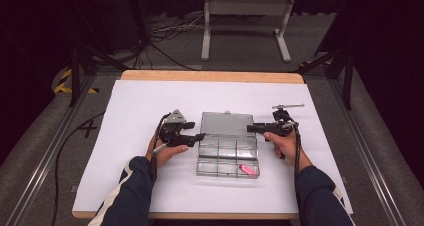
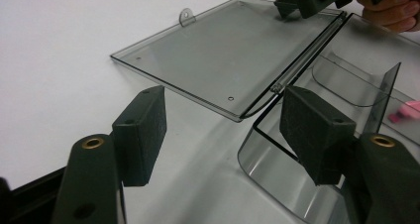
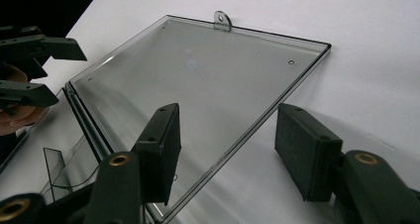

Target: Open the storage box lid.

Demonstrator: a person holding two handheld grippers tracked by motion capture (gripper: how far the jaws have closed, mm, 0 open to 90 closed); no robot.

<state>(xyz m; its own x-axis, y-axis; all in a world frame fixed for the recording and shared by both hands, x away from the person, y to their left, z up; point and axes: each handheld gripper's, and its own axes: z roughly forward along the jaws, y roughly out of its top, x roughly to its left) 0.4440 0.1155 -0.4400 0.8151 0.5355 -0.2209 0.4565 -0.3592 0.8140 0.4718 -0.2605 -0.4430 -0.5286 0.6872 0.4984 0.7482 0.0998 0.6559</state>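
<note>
Left side first. My left gripper (image 1: 199,136) sits at the left edge of the clear compartment box (image 1: 228,158), level with the hinge line. Its jaws stand wide apart with nothing pressed between the pads; in the left gripper view the near-left corner of the box tray (image 2: 277,184) lies between and just below them, with no pad bearing on it.

Centre. The box rests on the white sheet (image 1: 130,116) that covers the bench (image 1: 210,76), roughly mid-bench. Its lid (image 1: 226,123) lies swung fully back, flat on the sheet on the far side, with its small hanging tab (image 3: 222,20) at the far edge. A small pink item (image 1: 246,169) lies in the near-right compartment.

Right side. My right gripper (image 1: 251,128) hovers at the right end of the lid, jaws also wide and holding nothing; in the right gripper view the lid's edge runs between the pads without contact.

Judgement: the opening step looks complete, and both grippers are free. The next move probably calls for either steadying the tray with the left gripper or reaching the right gripper into the pink item's compartment, descending between the thin dividers without catching them.
</note>
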